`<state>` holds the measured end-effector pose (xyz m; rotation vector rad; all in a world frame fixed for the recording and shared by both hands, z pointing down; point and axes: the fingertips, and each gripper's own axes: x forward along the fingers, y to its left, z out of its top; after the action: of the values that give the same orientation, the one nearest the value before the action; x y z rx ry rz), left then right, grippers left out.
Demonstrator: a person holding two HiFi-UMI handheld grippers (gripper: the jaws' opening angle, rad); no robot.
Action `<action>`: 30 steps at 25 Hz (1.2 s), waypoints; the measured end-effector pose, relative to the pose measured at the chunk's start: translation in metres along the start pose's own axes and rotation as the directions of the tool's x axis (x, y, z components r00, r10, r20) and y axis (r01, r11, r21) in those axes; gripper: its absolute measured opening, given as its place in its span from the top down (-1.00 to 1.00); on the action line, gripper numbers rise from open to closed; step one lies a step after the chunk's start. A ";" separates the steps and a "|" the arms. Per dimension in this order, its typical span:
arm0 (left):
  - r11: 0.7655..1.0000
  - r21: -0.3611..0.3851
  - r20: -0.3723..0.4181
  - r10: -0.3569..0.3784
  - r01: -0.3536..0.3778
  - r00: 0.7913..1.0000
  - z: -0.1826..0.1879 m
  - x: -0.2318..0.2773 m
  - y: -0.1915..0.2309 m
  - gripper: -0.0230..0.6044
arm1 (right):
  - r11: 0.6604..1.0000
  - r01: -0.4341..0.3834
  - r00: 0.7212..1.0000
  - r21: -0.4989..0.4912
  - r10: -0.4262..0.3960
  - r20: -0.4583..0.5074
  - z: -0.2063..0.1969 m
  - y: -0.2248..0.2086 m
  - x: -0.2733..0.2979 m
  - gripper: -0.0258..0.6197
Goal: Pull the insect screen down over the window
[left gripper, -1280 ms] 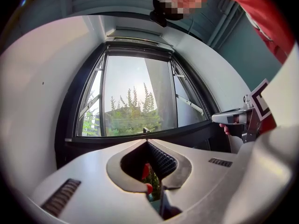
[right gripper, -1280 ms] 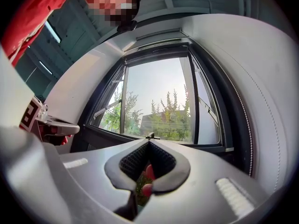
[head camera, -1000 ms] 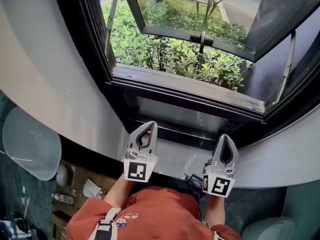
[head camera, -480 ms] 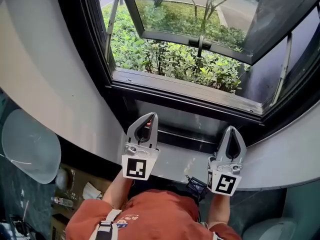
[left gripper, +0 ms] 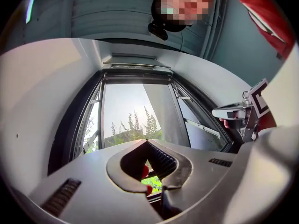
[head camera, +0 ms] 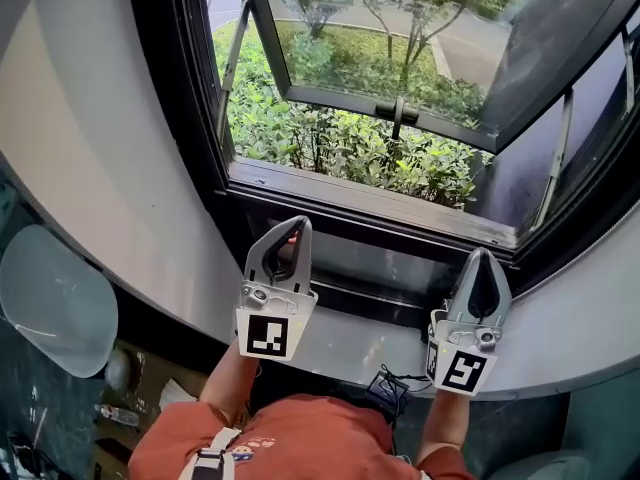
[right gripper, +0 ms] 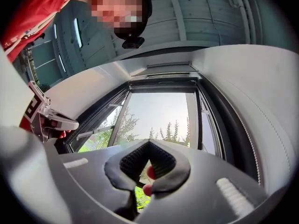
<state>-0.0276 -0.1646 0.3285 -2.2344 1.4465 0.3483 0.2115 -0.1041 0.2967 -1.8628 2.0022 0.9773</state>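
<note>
The left gripper (head camera: 298, 226) and right gripper (head camera: 481, 255) hover by the sill (head camera: 360, 200), fingers pressed together, empty. The window sash (head camera: 560, 28) swings outward over bushes (head camera: 330, 138). A pale rail (left gripper: 135, 68) crosses the frame's top; the insect screen itself cannot be made out.

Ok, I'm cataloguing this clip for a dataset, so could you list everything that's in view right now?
window frame: one, black, set in the curved wall ahead
open sash: one, dark, swung outward over the shrubs
sash handle: one, black, middle of the sash's lower rail
shrubs: many, green, outside below the opening
wall: one, pale grey, around the window
ledge: one, pale grey, under the window
rounded shell: one, whitish, lower left
cable with plug: one, black, below the ledge
shirt: one, orange-red, bottom edge
left tongs: one, grey, shut and empty, before the frame
right tongs: one, grey, shut and empty, before the frame
</note>
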 end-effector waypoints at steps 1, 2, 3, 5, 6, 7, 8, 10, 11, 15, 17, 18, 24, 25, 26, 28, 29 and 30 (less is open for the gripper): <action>1.000 0.004 0.014 0.002 -0.002 1.000 0.005 0.003 0.001 0.91 | 1.000 0.001 1.000 -0.007 -0.001 0.012 0.004 -0.002 0.003 0.89; 1.000 0.009 0.028 0.003 -0.003 1.000 0.010 0.007 0.002 0.91 | 1.000 0.002 1.000 -0.014 -0.002 0.025 0.009 -0.003 0.007 0.89; 1.000 0.013 0.040 0.003 -0.004 0.999 0.015 0.010 0.003 0.91 | 1.000 0.003 0.999 -0.020 -0.002 0.037 0.013 -0.005 0.010 0.89; 1.000 0.022 0.060 0.003 -0.004 0.998 0.023 0.016 0.005 0.91 | 0.999 0.003 0.998 -0.032 -0.002 0.059 0.021 -0.007 0.016 0.89; 1.000 0.027 0.071 0.004 -0.006 0.997 0.027 0.019 0.005 0.91 | 0.999 0.004 0.998 -0.037 -0.001 0.069 0.024 -0.008 0.019 0.89; 1.000 0.031 0.081 0.004 -0.007 0.997 0.031 0.023 0.006 0.91 | 0.999 0.005 0.997 -0.042 -0.001 0.079 0.028 -0.010 0.021 0.89; 0.999 0.033 0.092 0.005 -0.008 0.996 0.035 0.026 0.007 0.91 | 0.999 0.005 0.996 -0.047 -0.001 0.089 0.031 -0.011 0.024 0.89; 0.999 0.033 0.111 0.007 -0.011 0.994 0.042 0.032 0.009 0.91 | 0.998 0.005 0.994 -0.058 0.001 0.105 0.037 -0.013 0.030 0.89; 0.999 0.033 0.118 0.009 -0.012 0.993 0.045 0.034 0.010 0.91 | 0.998 0.005 0.994 -0.063 0.002 0.112 0.040 -0.014 0.033 0.89; 0.999 0.043 0.136 0.012 -0.018 0.991 0.055 0.044 0.016 0.91 | 0.997 0.010 0.990 -0.078 0.002 0.142 0.052 -0.017 0.043 0.89; 0.998 0.050 0.147 0.015 -0.022 0.989 0.061 0.049 0.020 0.91 | 0.996 0.014 0.988 -0.085 -0.001 0.157 0.058 -0.020 0.048 0.89; 0.998 0.053 0.152 0.016 -0.024 0.988 0.063 0.052 0.023 0.91 | 0.996 0.017 0.987 -0.089 -0.003 0.162 0.061 -0.021 0.051 0.89; 0.996 0.081 0.195 0.017 -0.034 0.981 0.085 0.073 0.035 0.91 | 0.993 0.033 0.980 -0.116 -0.010 0.200 0.079 -0.035 0.072 0.89; 0.995 0.091 0.205 0.014 -0.033 0.979 0.090 0.077 0.037 0.91 | 0.992 0.037 0.978 -0.121 -0.011 0.208 0.082 -0.037 0.076 0.89; 0.994 0.100 0.216 0.011 -0.033 0.976 0.095 0.081 0.039 0.91 | 0.991 0.041 0.977 -0.128 -0.013 0.215 0.086 -0.039 0.080 0.89; 0.993 0.111 0.237 0.007 -0.034 0.971 0.106 0.090 0.044 0.91 | 0.989 0.049 0.973 -0.143 -0.015 0.231 0.093 -0.043 0.089 0.89; 0.993 0.115 0.249 0.006 -0.036 0.969 0.111 0.095 0.047 0.91 | 0.987 0.052 0.971 -0.149 -0.015 0.241 0.097 -0.044 0.095 0.89; 0.992 0.118 0.260 0.007 -0.039 0.966 0.116 0.099 0.050 0.91 | 0.986 0.056 0.968 -0.154 -0.016 0.250 0.101 -0.046 0.100 0.89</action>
<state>-0.0282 -0.2025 0.1725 -1.9917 1.3185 0.5241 0.2126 -0.1202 0.1480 -1.7445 1.7838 1.3241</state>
